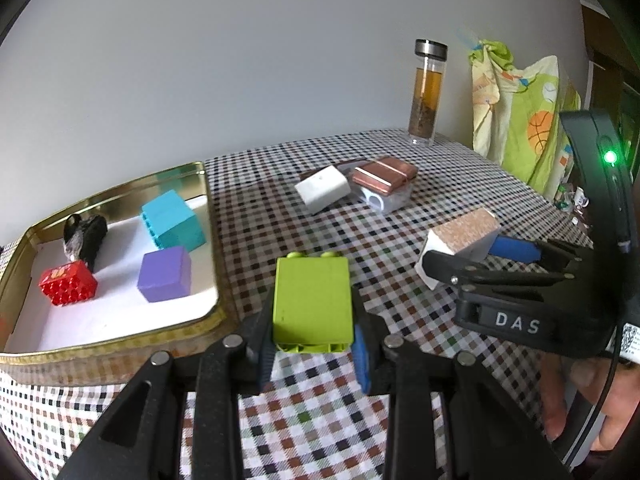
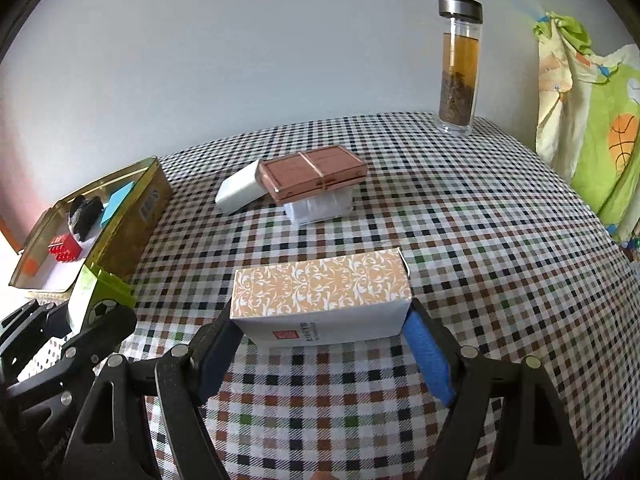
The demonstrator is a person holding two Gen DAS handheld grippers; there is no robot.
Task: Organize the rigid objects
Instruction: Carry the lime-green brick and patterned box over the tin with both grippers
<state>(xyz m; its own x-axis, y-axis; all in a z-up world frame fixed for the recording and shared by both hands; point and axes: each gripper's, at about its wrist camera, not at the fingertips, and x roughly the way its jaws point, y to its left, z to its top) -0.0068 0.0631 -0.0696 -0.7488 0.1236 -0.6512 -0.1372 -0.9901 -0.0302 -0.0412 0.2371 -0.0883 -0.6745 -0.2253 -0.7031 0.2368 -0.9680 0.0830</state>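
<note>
**Both grippers hold a block above the checked desk**

In the left wrist view we see the left gripper with its fingers closed against the two long sides of a lime-green block. The block lies flat between them at lower centre of the frame, its long axis running straight ahead along the fingers, and the end with two round studs points away from us toward the back of the desk. It sits just right of the gold tin tray that fills the left of the frame. Inside the tray we see a teal block, a purple block, a red studded block and a dark, blurred object whose kind we cannot tell.

In the right wrist view the right gripper has its fingers spread wide and pressed on the two short ends of an orange-patterned box. The box's long axis runs left to right across the frame, patterned face up, a white side with a small red label facing us.

At centre of that view, farther back, a copper-coloured case rests on a clear box, with a white box touching its left end. A glass bottle of amber liquid stands upright at the upper right, near the desk's far corner.
</note>
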